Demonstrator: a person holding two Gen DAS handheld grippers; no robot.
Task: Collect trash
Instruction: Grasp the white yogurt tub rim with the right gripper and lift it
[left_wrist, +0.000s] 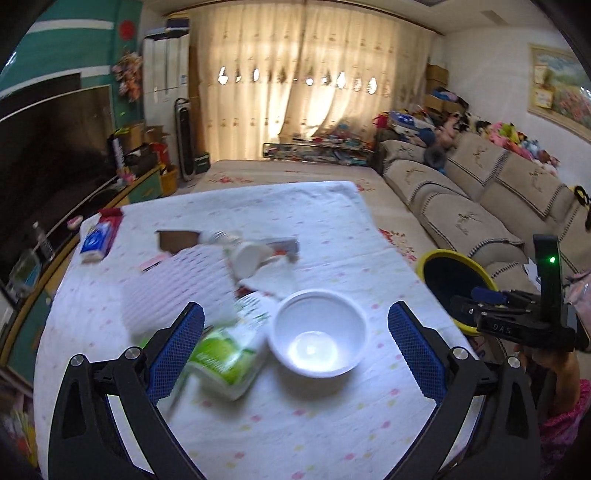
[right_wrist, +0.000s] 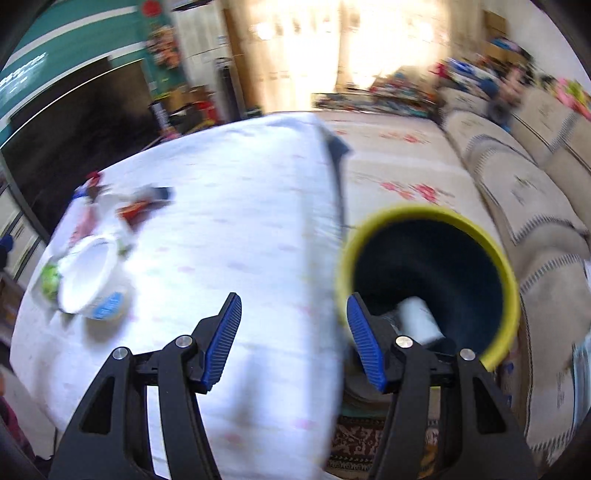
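Note:
My left gripper (left_wrist: 295, 309) is open wide above the table, with nothing gripped. Just past its fingers sits a white bowl (left_wrist: 319, 334), with a green-and-white packet (left_wrist: 225, 354) to its left. Behind them lie a white foam net (left_wrist: 177, 284), a white cup on its side (left_wrist: 249, 258) and crumpled tissue (left_wrist: 273, 278). My right gripper (right_wrist: 292, 300) is open and empty over the table's right edge. A yellow-rimmed dark bin (right_wrist: 511, 284) stands just right of it, with a white item (right_wrist: 419, 317) inside. The bowl (right_wrist: 90, 273) is far left in this view.
A white dotted cloth (left_wrist: 332, 229) covers the table. A blue-and-white pack (left_wrist: 96, 240) and a brown box (left_wrist: 177, 240) lie at its far left. The bin (left_wrist: 424, 260) stands between table and beige sofa (left_wrist: 480, 192). A person's hand holds the other gripper's black housing (left_wrist: 517, 325).

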